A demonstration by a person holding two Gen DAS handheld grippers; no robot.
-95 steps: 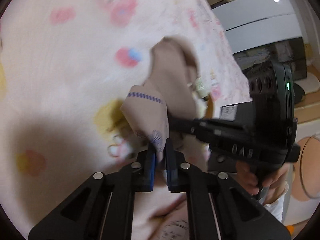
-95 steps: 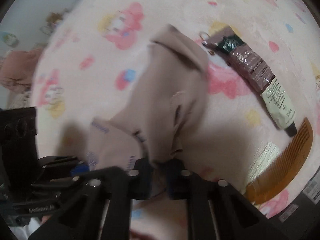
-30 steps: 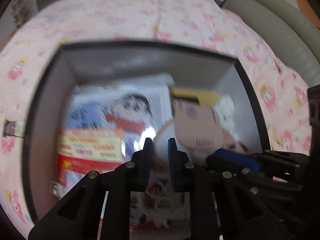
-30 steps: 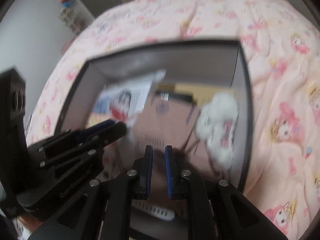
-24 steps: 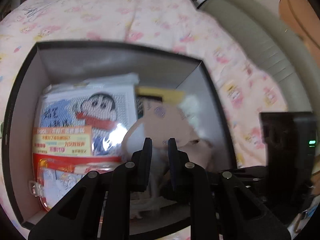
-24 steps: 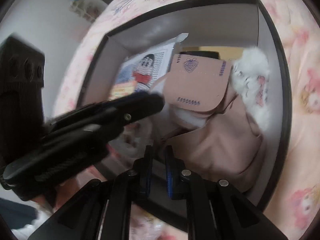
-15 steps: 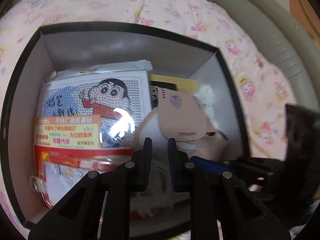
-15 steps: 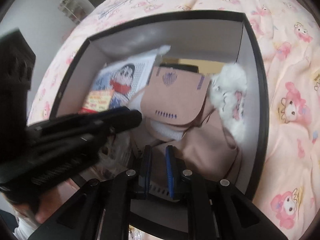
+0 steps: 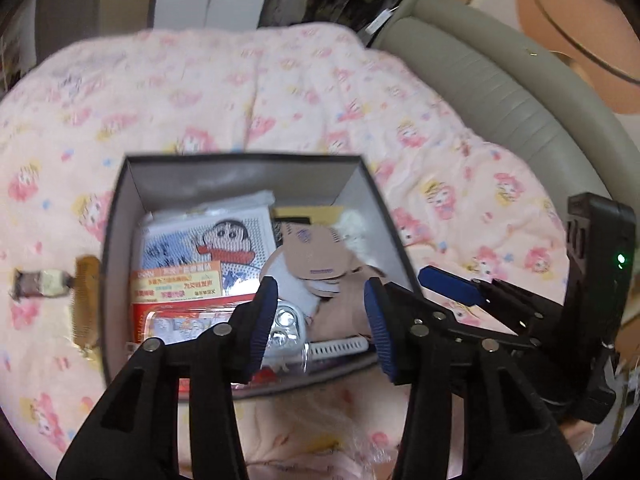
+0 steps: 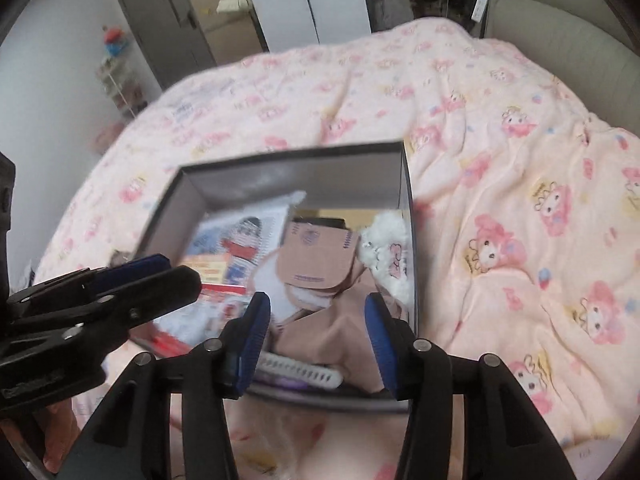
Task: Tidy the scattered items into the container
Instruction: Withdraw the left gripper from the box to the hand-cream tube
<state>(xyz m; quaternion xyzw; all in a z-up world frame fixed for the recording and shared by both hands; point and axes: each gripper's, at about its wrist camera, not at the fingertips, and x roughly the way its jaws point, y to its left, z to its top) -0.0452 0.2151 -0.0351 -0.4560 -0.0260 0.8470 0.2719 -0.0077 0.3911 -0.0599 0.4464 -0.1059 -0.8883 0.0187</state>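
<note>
Blanket (image 10: 500,152) pink cartoon print | box (image 9: 244,172) on it | left claw (image 9: 322,320), right claw (image 10: 318,332) just opened, empty

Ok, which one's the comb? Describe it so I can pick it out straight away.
Start from the dark box on the pink cartoon blanket in the left wrist view. The comb lies on the blanket against the box's outer left wall. It is long, amber and toothed, unlike the short brown-and-cream tube beside it.
</note>
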